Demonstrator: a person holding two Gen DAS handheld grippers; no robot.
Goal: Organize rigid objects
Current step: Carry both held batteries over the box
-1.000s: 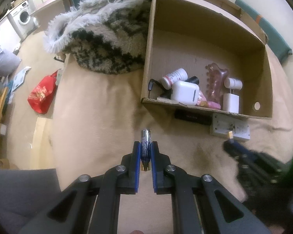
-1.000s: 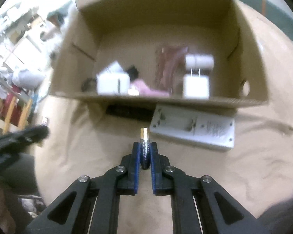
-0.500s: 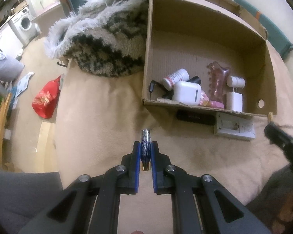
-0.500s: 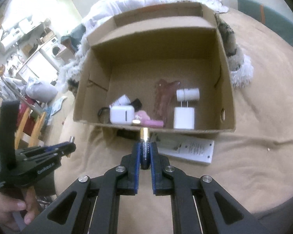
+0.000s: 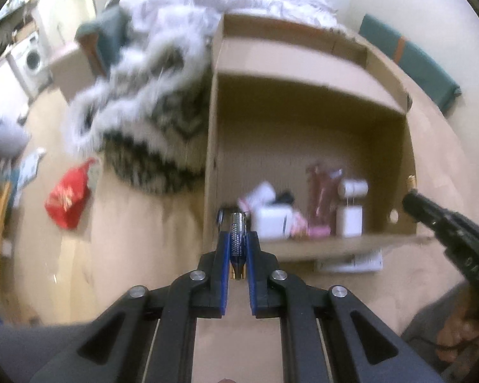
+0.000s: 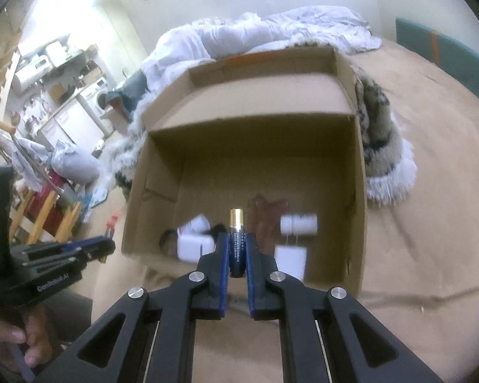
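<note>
Two batteries held at the near edge of an open cardboard box

A fluffy patterned blanket lies against the box's left wall; inside, near its front, sit a white case, a white charger plug and a small white bottle. The left gripper clamps a blue battery upright between its fingers; the right gripper clamps a gold-tipped battery just before the front wall.

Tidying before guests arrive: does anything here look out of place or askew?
Yes: the white charger and something dark beside it are wedged under the cardboard box instead of inside. Each hand-held gripper, left and right, holds a battery.
</note>
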